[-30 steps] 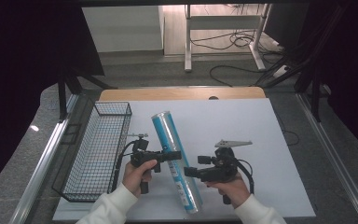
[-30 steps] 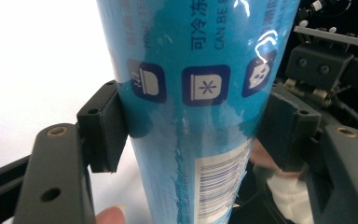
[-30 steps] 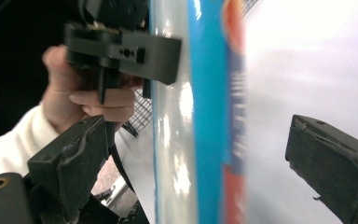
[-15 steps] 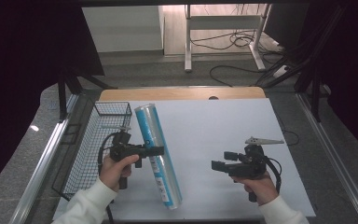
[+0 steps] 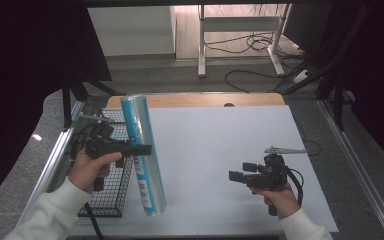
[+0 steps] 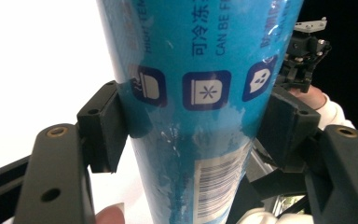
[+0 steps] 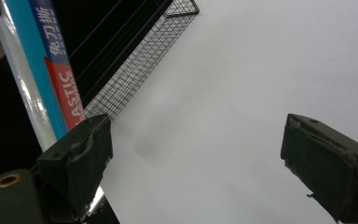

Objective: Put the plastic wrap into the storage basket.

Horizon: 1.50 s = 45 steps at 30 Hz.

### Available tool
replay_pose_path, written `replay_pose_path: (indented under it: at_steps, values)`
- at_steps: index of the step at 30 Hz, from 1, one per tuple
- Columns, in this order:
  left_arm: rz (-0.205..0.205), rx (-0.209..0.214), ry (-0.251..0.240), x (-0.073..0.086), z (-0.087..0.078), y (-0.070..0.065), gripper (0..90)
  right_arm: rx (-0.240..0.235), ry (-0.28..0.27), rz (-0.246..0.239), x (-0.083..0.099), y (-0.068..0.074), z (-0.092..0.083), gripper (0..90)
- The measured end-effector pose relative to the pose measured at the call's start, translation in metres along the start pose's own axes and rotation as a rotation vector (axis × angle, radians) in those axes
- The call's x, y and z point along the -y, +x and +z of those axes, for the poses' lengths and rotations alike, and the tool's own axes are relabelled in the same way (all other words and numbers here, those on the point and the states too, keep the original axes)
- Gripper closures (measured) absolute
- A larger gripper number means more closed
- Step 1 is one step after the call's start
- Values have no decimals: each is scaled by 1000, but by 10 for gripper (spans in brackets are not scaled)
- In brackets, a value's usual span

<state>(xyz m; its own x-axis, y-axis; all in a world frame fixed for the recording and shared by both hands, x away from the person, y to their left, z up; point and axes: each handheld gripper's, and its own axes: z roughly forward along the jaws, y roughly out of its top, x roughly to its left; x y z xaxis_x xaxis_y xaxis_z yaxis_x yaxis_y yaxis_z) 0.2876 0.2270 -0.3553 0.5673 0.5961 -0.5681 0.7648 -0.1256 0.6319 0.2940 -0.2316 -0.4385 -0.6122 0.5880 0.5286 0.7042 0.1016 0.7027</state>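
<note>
Roll of plastic wrap is clamped in the left gripper, jaws pressed on both sides of the blue tube about mid-length. In the left gripper view the black pads are seen biting into the film on the roll; the grip looks firm, no gap.

Roll is held off the table, tilted, top end leaning toward the far-left, bottom end hanging just above the white table surface. It sits at the right edge of the wire basket, partly overlapping the basket rim as seen from above. Whether any part touches the mesh cannot be told.

Right gripper is released: jaws are spread, nothing is between them, only bare table is seen past the pads in the right gripper view. The jaws have just been narrowing slightly, with no object in the gap. It is held low over the table, well apart from the roll, pointed toward it.

Status, judged from layout:
- Done: roll picked up, handed fully to the left side, right side freed.
- Left: roll to be carried over the basket opening, lowered and laid lengthwise inside, then let go.
- Roughly half complete.

Risk noted: roll is long relative to the basket, so it is likely to need levelling and lining up with the long axis before lowering, else an end could catch on the rim.
</note>
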Motion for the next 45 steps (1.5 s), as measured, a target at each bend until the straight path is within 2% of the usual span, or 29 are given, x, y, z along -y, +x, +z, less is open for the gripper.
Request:
replay_pose_path:
  at_steps: [4, 9, 12, 13, 14, 15, 16, 17, 20, 22, 23, 26, 30, 31, 39, 45]
  values:
    - [-8, -29, -4, 0, -12, 7, 321, 10, 7, 7, 1, -3, 1, 99]
    - [-48, -66, -10, -1, -43, 25, 322, 24, 20, 12, 2, -6, 1, 99]
    - [-53, -85, -9, -3, -53, 29, 321, 35, 19, 21, 2, -7, 1, 101]
    - [-63, -98, -16, -5, -66, 33, 321, 37, 23, 26, 2, -8, 1, 101]
    - [-63, -98, -16, -5, -66, 33, 321, 37, 23, 26, 2, -8, 1, 101]
    - [-69, -112, -23, -8, -78, 35, 321, 39, 23, 28, 2, -9, 2, 101]
    - [-69, -112, -23, -8, -78, 35, 321, 40, 24, 28, 2, -9, 2, 101]
    - [-66, -141, -16, -11, -89, 38, 321, 40, 24, 27, 2, -9, 2, 102]
    - [-60, -211, 8, -14, -99, 43, 321, 40, 23, 28, 2, -8, 3, 102]
    - [-64, -244, 25, -15, -101, 47, 321, 45, 25, 25, 2, -9, 3, 102]
    - [-64, -244, 25, -15, -101, 47, 321, 45, 25, 25, 2, -9, 3, 102]
    - [-77, -288, 61, -10, -95, 60, 321, 46, 23, 22, 3, -9, 4, 102]
    - [-91, -297, 74, -6, -88, 69, 321, 36, 34, 24, 4, -7, 5, 101]
    - [-98, -309, 88, -3, -84, 75, 321, 35, 35, 23, 4, -7, 5, 101]
    - [-96, -348, 138, 3, -79, 83, 321, 39, 38, 26, 4, -8, 6, 102]
    - [-100, -359, 165, 7, -71, 90, 321, 40, 40, 23, 5, -8, 7, 101]
